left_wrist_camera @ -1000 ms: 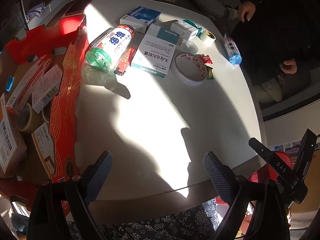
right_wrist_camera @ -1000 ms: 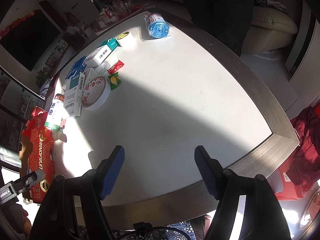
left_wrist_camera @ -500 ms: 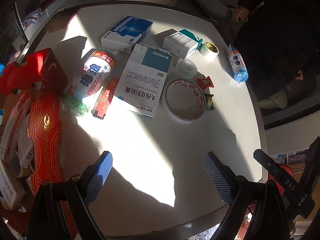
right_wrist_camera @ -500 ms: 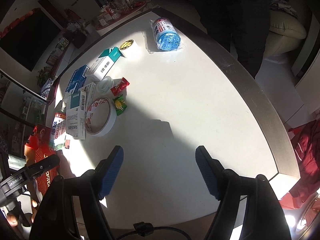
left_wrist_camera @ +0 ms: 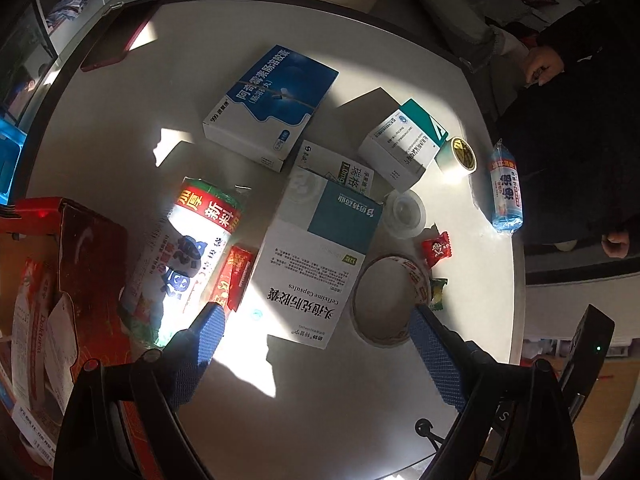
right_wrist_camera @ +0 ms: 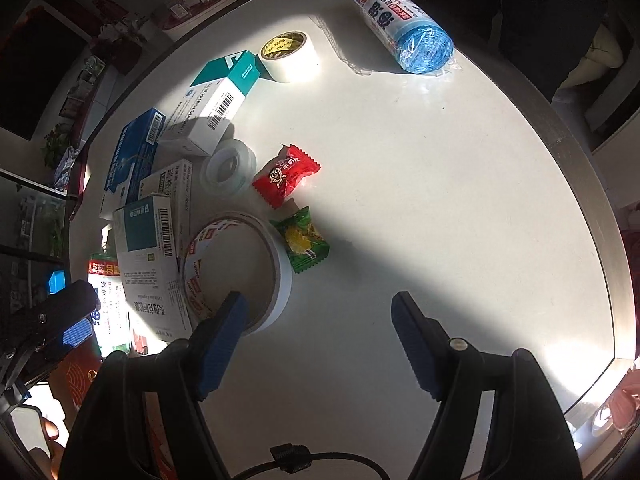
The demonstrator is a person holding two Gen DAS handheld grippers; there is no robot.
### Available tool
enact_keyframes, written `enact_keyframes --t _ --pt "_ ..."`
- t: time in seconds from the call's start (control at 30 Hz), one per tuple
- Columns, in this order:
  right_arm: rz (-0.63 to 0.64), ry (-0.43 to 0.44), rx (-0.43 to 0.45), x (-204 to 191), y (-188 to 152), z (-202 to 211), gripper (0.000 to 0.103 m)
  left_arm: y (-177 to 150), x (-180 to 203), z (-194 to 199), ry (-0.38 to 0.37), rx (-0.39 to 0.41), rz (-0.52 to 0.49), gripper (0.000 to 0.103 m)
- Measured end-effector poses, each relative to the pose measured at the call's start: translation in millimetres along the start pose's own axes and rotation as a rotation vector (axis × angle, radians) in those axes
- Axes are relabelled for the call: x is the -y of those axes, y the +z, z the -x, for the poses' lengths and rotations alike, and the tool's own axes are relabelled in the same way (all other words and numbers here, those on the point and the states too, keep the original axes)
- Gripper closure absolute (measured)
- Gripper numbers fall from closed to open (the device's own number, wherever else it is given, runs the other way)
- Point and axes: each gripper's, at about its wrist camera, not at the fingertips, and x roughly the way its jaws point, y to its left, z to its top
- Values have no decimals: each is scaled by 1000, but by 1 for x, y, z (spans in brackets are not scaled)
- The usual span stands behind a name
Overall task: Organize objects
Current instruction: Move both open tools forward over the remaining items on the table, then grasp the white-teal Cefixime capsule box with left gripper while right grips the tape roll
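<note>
My left gripper [left_wrist_camera: 316, 320] is open and empty, hanging over the near end of a white and teal capsule box [left_wrist_camera: 308, 268]. Beside that box lie a green bag roll with a red label [left_wrist_camera: 192, 248], a thin red packet [left_wrist_camera: 234, 276] and a large tape ring [left_wrist_camera: 390, 300]. My right gripper [right_wrist_camera: 320, 308] is also open and empty. Its left finger stands over the near rim of the large tape ring [right_wrist_camera: 236, 268]. A green candy [right_wrist_camera: 304, 244] and a red candy [right_wrist_camera: 286, 176] lie just beyond. The left gripper [right_wrist_camera: 60, 320] shows at the left edge.
On the white round table [right_wrist_camera: 440, 200] also lie a blue box [left_wrist_camera: 272, 100], a white and teal box [left_wrist_camera: 404, 144], clear tape [right_wrist_camera: 230, 164], white tape [right_wrist_camera: 290, 56] and a blue bag roll [right_wrist_camera: 408, 24]. A red carton [left_wrist_camera: 88, 260] holding boxes stands left. A person's hand [left_wrist_camera: 544, 64] is behind the table.
Both grippers have moved forward over the table toward the cluster of objects, which now fills both views. Both jaws have stayed open and empty. No object has shifted.
</note>
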Motion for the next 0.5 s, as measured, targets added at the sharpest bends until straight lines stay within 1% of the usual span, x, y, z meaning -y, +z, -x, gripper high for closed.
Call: enact_keyframes --t 0.1,0.17,0.27,0.33,0.4,0.5 --pt "5 -51 -13 -7 4 -8 29 7 -2 -10 13 -20 -2 8" --pt "13 -92 -17 -12 6 -13 29 11 0 -15 8 -29 -10 8" --pt "25 -118 -42 -17 8 -22 29 16 1 -22 18 -38 -18 8" --pt "33 -154 -56 -20 8 -29 29 20 2 -25 26 -41 -10 8" --pt "47 -194 -57 -21 7 -33 29 23 3 -29 40 -44 -1 8" --pt "65 -234 -48 -19 6 -34 27 25 9 -32 58 -41 -33 8"
